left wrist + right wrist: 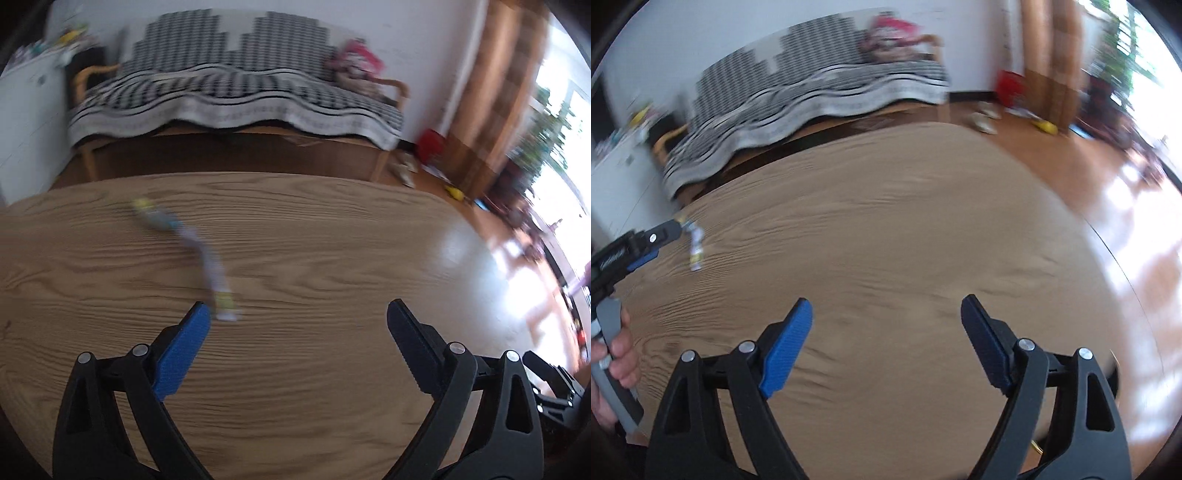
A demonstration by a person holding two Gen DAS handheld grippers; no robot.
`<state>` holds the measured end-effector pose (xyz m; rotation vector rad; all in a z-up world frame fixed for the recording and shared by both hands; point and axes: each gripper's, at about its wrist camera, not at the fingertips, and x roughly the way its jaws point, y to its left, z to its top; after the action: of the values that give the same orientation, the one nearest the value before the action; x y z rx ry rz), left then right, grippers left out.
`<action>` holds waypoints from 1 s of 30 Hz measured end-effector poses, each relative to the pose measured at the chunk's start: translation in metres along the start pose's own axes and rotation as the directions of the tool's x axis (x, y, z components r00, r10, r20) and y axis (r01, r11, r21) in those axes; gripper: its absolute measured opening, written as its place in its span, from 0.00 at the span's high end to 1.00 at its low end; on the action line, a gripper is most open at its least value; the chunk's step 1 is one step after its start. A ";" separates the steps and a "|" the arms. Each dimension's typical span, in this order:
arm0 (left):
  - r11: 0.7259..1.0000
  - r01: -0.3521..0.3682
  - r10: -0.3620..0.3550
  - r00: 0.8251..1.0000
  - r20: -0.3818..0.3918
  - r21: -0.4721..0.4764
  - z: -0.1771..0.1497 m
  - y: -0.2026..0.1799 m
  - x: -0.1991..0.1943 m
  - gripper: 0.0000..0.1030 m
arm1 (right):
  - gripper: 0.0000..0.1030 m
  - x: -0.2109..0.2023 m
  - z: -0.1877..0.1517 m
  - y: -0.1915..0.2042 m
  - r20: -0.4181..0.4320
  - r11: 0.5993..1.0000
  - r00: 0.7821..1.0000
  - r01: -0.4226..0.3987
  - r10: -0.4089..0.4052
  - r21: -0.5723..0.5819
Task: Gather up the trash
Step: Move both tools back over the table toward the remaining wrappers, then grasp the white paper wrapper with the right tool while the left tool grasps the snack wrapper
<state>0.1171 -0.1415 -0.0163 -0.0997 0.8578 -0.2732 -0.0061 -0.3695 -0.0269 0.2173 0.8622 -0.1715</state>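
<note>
Two tools: left (299,314) apart | right (886,310) apart | wrapper (184,243) print blurred

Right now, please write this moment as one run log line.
left gripper: open, empty | right gripper: open, empty | wrapper: on table

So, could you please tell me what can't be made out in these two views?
- Wrapper strip: left wrist view, motion blur hides its print.
- Same strip, right wrist view: small, partly behind the left gripper.
- Sofa clutter: blurred, unidentifiable.
- Window side: glare washes it out.
</note>
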 end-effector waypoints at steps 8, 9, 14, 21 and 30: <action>0.965 -0.168 0.166 0.986 -0.027 -0.203 0.002 0.156 -0.001 0.09 | 0.22 0.075 0.022 0.157 -0.061 0.977 0.992 -0.120 0.111 -0.178; 0.961 -0.178 0.174 0.984 -0.034 -0.214 0.002 0.166 0.000 0.09 | 0.22 0.084 0.024 0.175 -0.065 0.973 0.991 -0.129 0.118 -0.192; 0.951 -0.208 0.199 0.978 -0.062 -0.227 -0.001 0.205 0.008 0.09 | 0.22 0.122 0.039 0.230 -0.073 0.956 0.989 -0.140 0.125 -0.257; 0.955 -0.221 0.211 0.975 -0.073 -0.197 0.007 0.216 0.029 0.09 | 0.39 0.170 0.054 0.257 -0.102 0.947 0.990 -0.127 0.101 -0.296; 0.945 -0.163 0.136 0.984 -0.113 -0.283 0.047 0.195 0.072 0.09 | 0.90 0.160 0.046 0.250 -0.084 0.929 0.986 -0.165 0.145 -0.330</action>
<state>0.2357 0.0248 -0.0765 -0.2980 0.9886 -0.0066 0.1893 -0.1503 -0.0908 -0.0305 0.9143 0.1324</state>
